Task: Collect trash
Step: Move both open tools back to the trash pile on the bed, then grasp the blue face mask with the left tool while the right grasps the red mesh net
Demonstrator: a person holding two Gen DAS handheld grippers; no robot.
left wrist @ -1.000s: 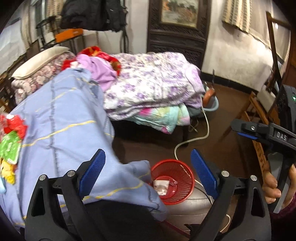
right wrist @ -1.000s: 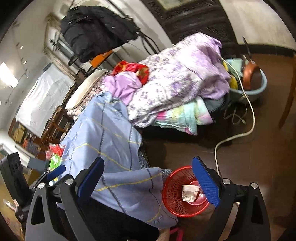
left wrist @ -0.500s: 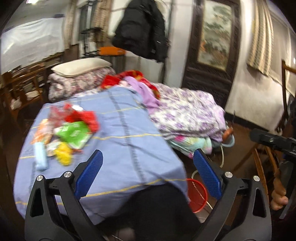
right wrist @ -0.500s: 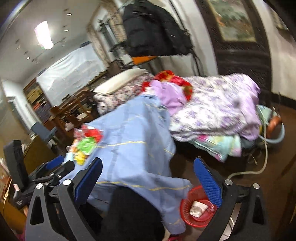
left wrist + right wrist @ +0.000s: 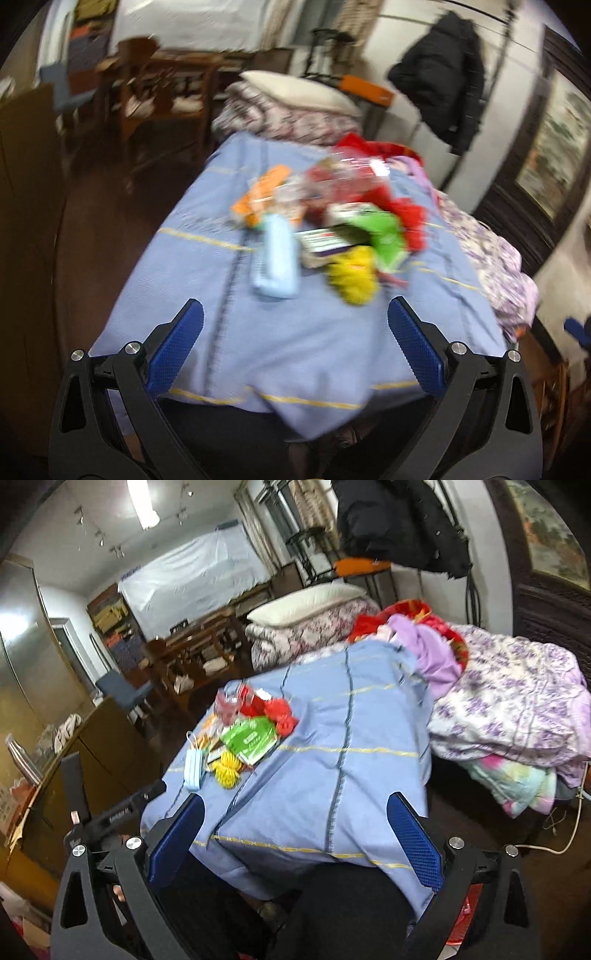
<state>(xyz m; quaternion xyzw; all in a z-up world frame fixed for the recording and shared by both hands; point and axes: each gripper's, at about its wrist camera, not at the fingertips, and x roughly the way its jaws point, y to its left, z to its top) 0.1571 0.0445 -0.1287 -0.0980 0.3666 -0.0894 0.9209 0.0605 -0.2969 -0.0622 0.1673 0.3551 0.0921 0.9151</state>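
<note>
A pile of trash lies on a blue cloth-covered table [image 5: 280, 332]: a light blue face mask [image 5: 276, 263], a yellow crumpled wrapper [image 5: 354, 276], a green packet [image 5: 380, 232], an orange wrapper [image 5: 264, 192] and red wrappers [image 5: 406, 214]. My left gripper [image 5: 293, 341] is open and empty, above the table's near edge, short of the pile. My right gripper [image 5: 293, 836] is open and empty, right of the pile. The pile also shows in the right wrist view: mask [image 5: 194, 770], yellow wrapper [image 5: 228, 770], green packet [image 5: 251, 738]. A sliver of the red basket [image 5: 460, 921] shows low right.
Folded quilts [image 5: 517, 709] and a pillow [image 5: 306, 600] lie on a bed behind the table. A black jacket [image 5: 399, 520] hangs on the wall. Wooden chairs [image 5: 162, 92] stand at the back left. A brown cabinet [image 5: 92, 760] is at the left.
Both grippers swung up and left, from the red basket on the floor to the trash pile on the table. The left view is motion-blurred. Both stayed open.
</note>
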